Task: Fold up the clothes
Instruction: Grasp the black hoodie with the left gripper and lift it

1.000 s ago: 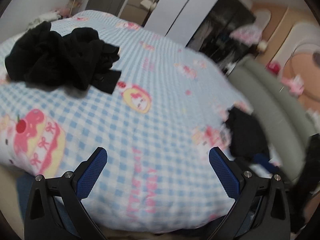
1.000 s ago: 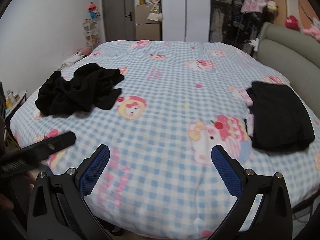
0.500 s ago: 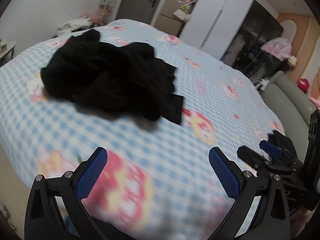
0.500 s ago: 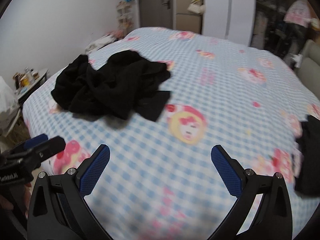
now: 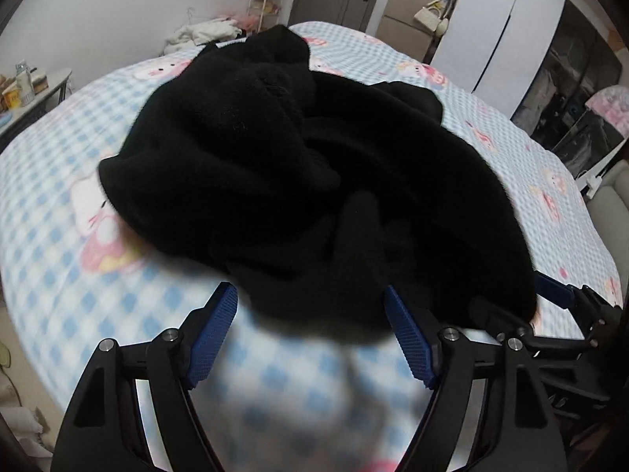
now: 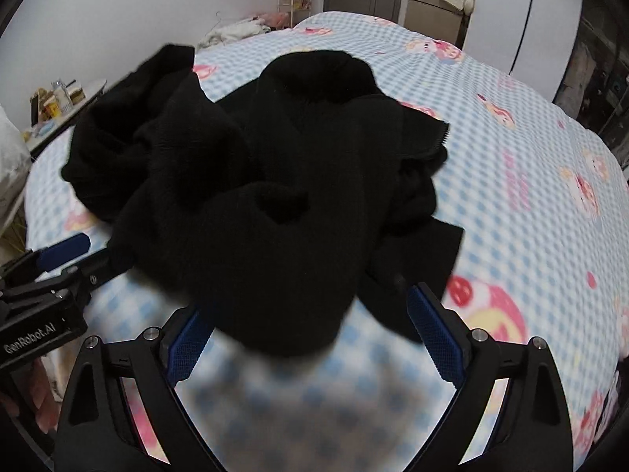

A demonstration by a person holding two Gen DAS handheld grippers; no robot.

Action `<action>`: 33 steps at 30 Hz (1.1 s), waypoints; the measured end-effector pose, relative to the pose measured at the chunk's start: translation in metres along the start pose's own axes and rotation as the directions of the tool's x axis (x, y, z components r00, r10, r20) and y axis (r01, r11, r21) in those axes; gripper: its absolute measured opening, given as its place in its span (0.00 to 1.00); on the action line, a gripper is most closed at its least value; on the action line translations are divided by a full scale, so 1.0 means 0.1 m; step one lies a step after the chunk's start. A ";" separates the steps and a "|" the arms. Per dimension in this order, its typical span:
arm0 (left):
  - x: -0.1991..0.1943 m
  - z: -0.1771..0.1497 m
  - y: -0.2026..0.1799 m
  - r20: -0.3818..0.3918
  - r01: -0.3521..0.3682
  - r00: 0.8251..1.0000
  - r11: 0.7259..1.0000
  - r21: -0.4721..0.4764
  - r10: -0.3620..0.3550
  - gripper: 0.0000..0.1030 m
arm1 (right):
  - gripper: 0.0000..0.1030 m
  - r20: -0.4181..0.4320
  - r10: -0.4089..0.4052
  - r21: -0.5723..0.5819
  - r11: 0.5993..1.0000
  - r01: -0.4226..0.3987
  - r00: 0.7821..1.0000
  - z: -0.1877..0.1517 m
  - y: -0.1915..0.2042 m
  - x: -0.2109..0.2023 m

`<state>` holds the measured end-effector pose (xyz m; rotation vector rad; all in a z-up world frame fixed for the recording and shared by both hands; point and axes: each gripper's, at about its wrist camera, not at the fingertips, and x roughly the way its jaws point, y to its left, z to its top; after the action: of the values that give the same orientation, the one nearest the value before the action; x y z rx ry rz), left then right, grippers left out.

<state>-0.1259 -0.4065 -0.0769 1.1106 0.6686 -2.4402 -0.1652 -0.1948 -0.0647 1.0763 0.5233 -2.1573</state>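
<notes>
We see a crumpled black garment heaped on the bed, on a blue-and-white checked cover with pink cartoon prints. It lies toward the bed's near edge.

Left gripper: jaws wide apart, holding nothing. The garment's near hem sits right at the blue pads; in the left wrist view the cloth edge falls between and just ahead of the tips. We cannot tell whether cloth touches a pad, as the near field is blurred.

Right gripper: jaws also spread wide, nothing clamped. A rounded fold of the garment bulges toward the camera and reaches down between the two fingers, overlapping the left pad's top. Contact is unclear.

Each gripper shows in the other's view: the right one at the garment's right edge in the left wrist view, the left one at the heap's left side in the right wrist view. The garment lies between the two.

A side table with small items stands beyond the bed's left side.
</notes>
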 end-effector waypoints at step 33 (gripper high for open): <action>-0.54 -0.30 -1.07 0.008 0.091 0.995 0.957 0.275 -0.097 0.06 | 0.04 0.192 -0.235 0.186 0.962 0.200 0.953 -0.44 -1.01 -1.20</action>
<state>-0.1295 -0.2953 -0.0237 1.1746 0.3917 -2.6841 -0.1598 -0.0523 0.0131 0.8906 0.3851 -2.5126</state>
